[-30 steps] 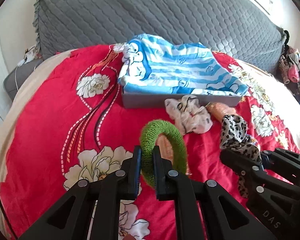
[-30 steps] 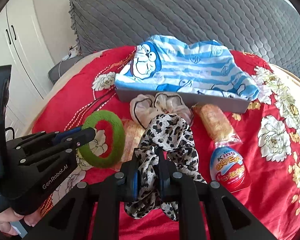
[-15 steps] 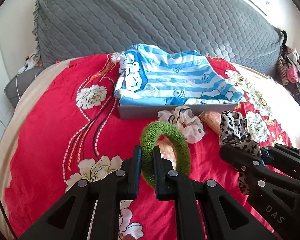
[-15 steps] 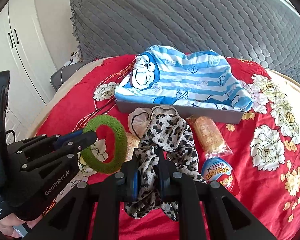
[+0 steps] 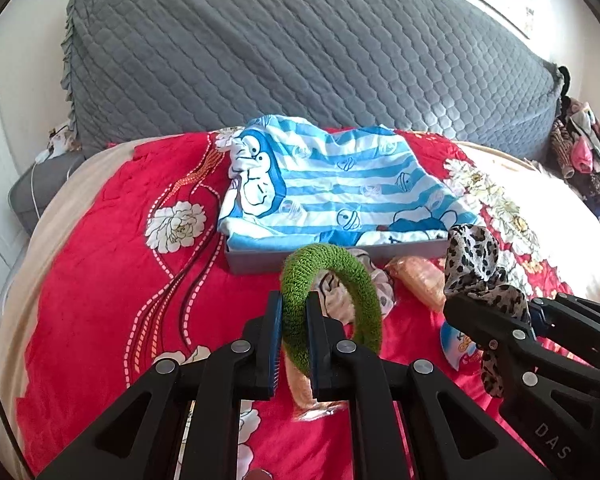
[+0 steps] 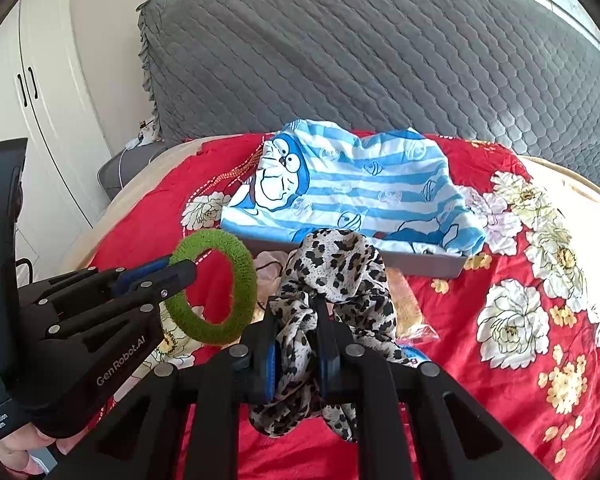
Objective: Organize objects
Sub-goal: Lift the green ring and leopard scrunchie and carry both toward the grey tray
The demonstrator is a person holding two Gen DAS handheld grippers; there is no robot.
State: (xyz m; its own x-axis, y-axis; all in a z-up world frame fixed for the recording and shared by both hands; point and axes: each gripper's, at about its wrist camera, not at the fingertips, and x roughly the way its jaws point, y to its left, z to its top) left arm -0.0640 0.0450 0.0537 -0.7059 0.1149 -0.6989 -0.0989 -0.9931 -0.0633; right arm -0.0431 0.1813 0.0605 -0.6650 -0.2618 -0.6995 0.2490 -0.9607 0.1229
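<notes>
A grey quilted headboard (image 5: 300, 60) backs the red floral bedspread (image 5: 112, 280); white wardrobe (image 6: 32, 120) beside.

Bedroom, bed (image 5: 100, 280), quilted headboard (image 5: 300, 60), wardrobe (image 6: 40, 120)

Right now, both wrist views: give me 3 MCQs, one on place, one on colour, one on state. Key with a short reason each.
1. Where does the blue-striped cartoon cloth lie?
A. over the grey tray
B. on the floor
C. in the right gripper

2. What colour is the fuzzy ring in the left gripper?
A. pink
B. green
C. white

3. What state is the leopard-print scrunchie in?
A. lying loose on the bedspread
B. clamped between the right gripper's fingers
C. folded in the tray

Key: 1 A, the cloth drapes over the tray's top and only the tray's front wall shows. 2 B, the ring is green in both views. 3 B, black fingers pinch its fabric.
</notes>
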